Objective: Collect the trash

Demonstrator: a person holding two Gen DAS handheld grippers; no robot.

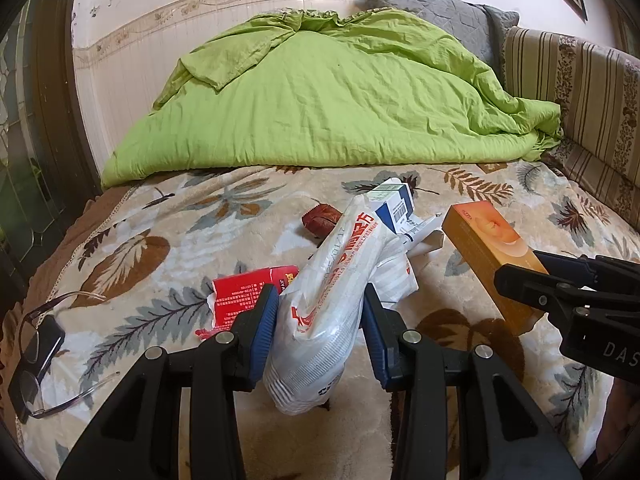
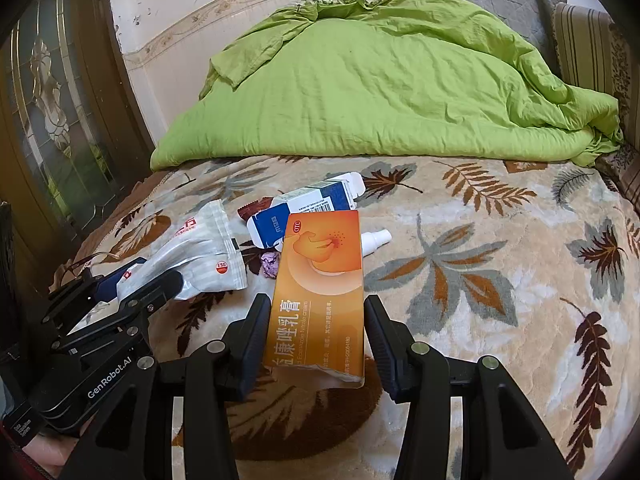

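My left gripper (image 1: pixel 320 316) is shut on a white plastic bag (image 1: pixel 340 264) with red print, which hangs crumpled between the blue pads above the bed. My right gripper (image 2: pixel 316 320) is shut on a long orange cream box (image 2: pixel 320 276), held lengthwise just above the blanket. In the left wrist view the same orange box (image 1: pixel 488 248) sticks out of the right gripper (image 1: pixel 520 270) at the right. On the bed lie a blue-and-white carton (image 2: pixel 304 208), a torn red packet (image 1: pixel 248 292), a dark red wrapper (image 1: pixel 322 218), a small white spray bottle (image 2: pixel 376 240) and a crumpled purple wrapper (image 2: pixel 270 264).
A leaf-patterned blanket (image 2: pixel 480 280) covers the bed. A green quilt (image 1: pixel 320 100) is heaped at the back against the wall. Black-framed glasses (image 1: pixel 36 352) lie at the bed's left edge. A striped cushion (image 1: pixel 580 80) lines the right side, and a glazed door (image 2: pixel 52 100) stands at the left.
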